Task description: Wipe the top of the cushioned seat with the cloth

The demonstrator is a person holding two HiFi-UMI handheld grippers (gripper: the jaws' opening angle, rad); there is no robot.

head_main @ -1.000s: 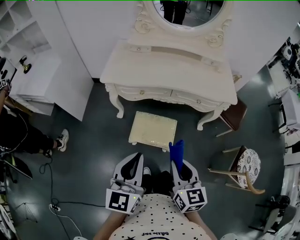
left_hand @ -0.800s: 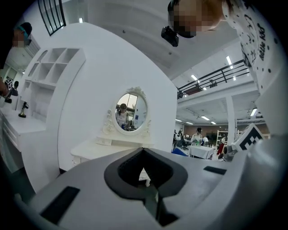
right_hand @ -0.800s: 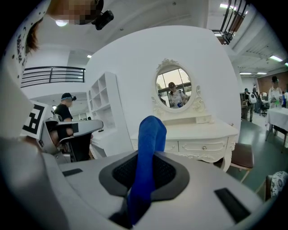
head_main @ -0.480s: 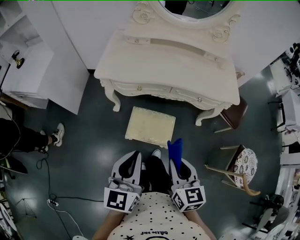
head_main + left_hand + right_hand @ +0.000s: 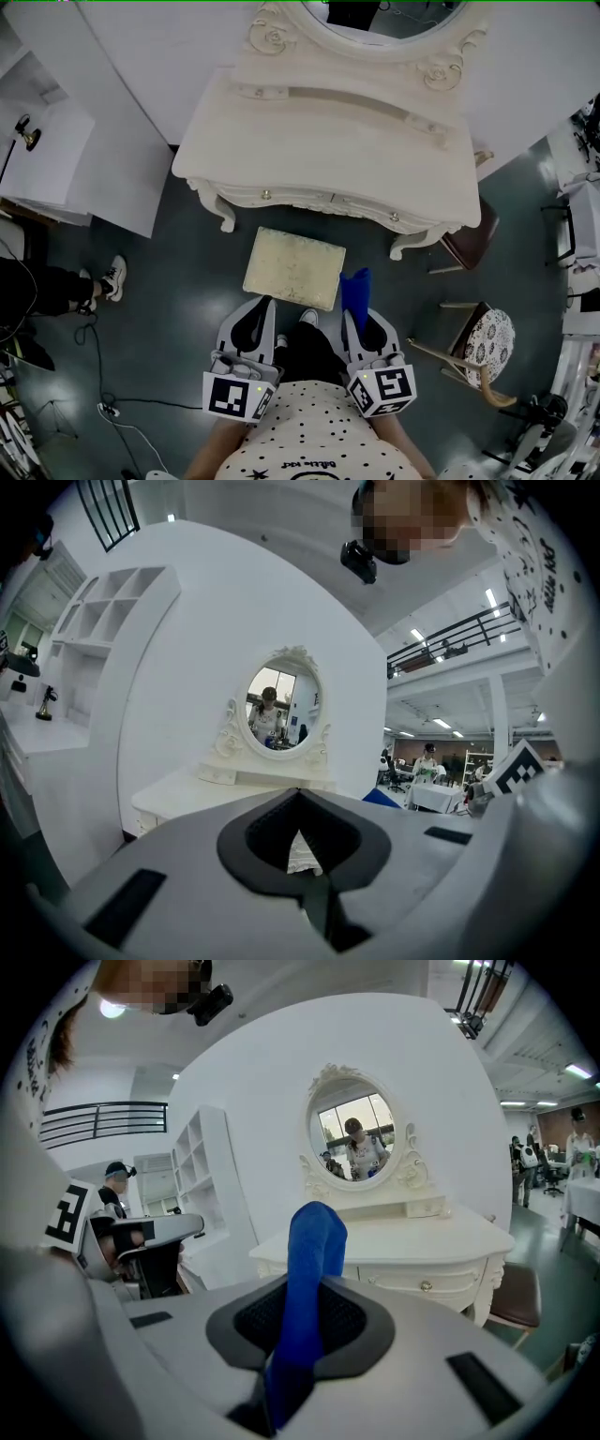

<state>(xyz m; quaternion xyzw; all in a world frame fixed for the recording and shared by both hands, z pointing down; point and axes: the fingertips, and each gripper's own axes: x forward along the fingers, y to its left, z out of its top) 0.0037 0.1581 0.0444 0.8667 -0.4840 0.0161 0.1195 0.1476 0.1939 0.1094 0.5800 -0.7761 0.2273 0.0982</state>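
The cream cushioned seat (image 5: 293, 267) stands on the dark floor just in front of the dressing table (image 5: 328, 141). My right gripper (image 5: 361, 321) is shut on a blue cloth (image 5: 355, 288) (image 5: 305, 1279), which sticks up and forward from the jaws, near the seat's right front corner. My left gripper (image 5: 253, 323) sits a little short of the seat's front edge, jaws closed with nothing in them; in the left gripper view a sliver of the seat (image 5: 302, 853) shows past the jaw tips.
The white dressing table with oval mirror (image 5: 354, 1138) stands right behind the seat. A patterned chair (image 5: 487, 342) and a brown stool (image 5: 472, 236) are at right. White shelving (image 5: 56, 150) and another person's legs (image 5: 56, 281) are at left. Cables (image 5: 112, 408) lie on the floor.
The seat and dressing table have drawn closer and slid left in the head view as I stepped forward. Both grippers keep their pose, the cloth still held in the right one.
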